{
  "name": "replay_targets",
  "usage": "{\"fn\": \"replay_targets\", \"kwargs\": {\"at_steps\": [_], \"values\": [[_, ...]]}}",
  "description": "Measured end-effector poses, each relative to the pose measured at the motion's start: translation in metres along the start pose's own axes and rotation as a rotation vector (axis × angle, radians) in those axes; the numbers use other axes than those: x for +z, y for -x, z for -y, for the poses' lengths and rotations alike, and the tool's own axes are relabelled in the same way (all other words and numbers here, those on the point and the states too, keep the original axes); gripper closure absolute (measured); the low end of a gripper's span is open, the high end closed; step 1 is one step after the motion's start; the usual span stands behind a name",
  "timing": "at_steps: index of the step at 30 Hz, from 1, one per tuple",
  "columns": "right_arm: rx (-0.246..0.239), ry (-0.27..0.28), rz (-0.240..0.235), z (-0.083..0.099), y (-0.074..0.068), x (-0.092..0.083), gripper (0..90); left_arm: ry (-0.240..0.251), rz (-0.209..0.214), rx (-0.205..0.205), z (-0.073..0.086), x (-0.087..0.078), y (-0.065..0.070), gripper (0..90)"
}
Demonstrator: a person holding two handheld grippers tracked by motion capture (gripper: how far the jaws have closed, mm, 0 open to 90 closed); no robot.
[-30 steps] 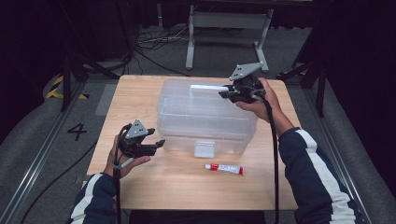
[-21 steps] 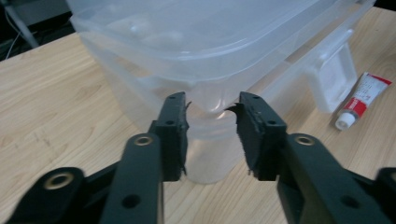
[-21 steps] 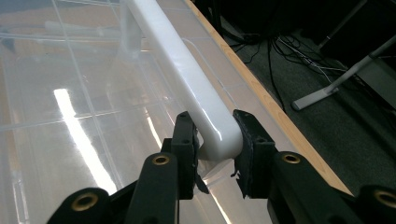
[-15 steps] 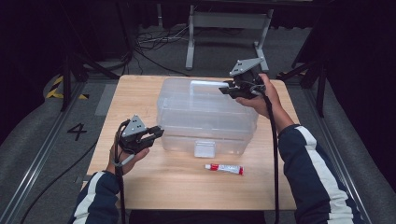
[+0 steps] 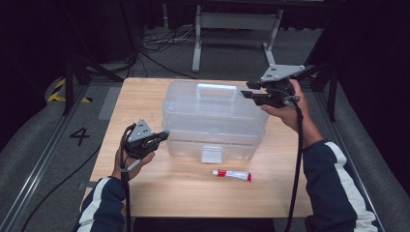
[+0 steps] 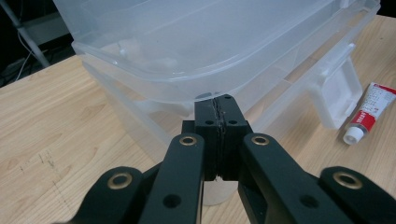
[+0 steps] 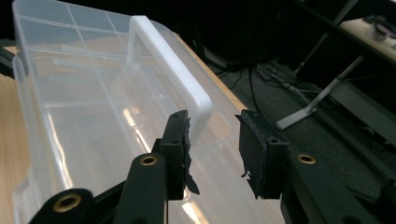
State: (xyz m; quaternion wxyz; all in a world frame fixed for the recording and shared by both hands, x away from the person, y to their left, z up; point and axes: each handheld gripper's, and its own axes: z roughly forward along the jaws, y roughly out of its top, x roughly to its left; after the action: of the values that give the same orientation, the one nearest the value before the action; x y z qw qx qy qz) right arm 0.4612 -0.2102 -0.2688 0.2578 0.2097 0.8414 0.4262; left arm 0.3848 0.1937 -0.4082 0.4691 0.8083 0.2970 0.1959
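Clear lidded box (image 5: 212,121) mid-table

Dark room, grey carpet (image 5: 232,58), metal stand (image 5: 232,21).

A light wooden rectangular table (image 5: 159,193) is standing on grey carpeted flooring (image 5: 48,140). A small white tube with red lettering and a white cap (image 5: 232,174) is lying flat on the table near its front edge. A grey metal stand with splayed legs (image 5: 232,29) is standing on the floor beyond the far edge of the table, with black cables (image 5: 154,50) trailing beside it. A black number four (image 5: 80,136) is showing on the floor to the left, and yellow-and-black striped tape (image 5: 60,92) is lying farther back.
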Motion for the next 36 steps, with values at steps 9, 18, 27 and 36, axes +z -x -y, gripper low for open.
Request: {"fn": "replay_targets", "kwargs": {"at_steps": [9, 18, 27, 36], "values": [[0.036, 0.079, 0.062, 0.057, 0.007, -0.041, 59.4, 0.004, 0.003, 0.009, -0.001, -0.001, -0.002, 89.6], [0.077, 0.020, 0.080, 0.106, 0.014, -0.039, 51.5, 0.014, 0.002, 0.012, -0.003, -0.002, -0.003, 89.7], [0.068, -0.044, -0.016, 0.137, 0.007, -0.025, 51.2, 0.022, 0.001, 0.012, -0.005, -0.004, -0.003, 90.0], [0.051, -0.078, -0.065, 0.145, 0.001, -0.008, 48.1, 0.032, -0.005, 0.006, -0.006, -0.004, -0.006, 90.0]]}}
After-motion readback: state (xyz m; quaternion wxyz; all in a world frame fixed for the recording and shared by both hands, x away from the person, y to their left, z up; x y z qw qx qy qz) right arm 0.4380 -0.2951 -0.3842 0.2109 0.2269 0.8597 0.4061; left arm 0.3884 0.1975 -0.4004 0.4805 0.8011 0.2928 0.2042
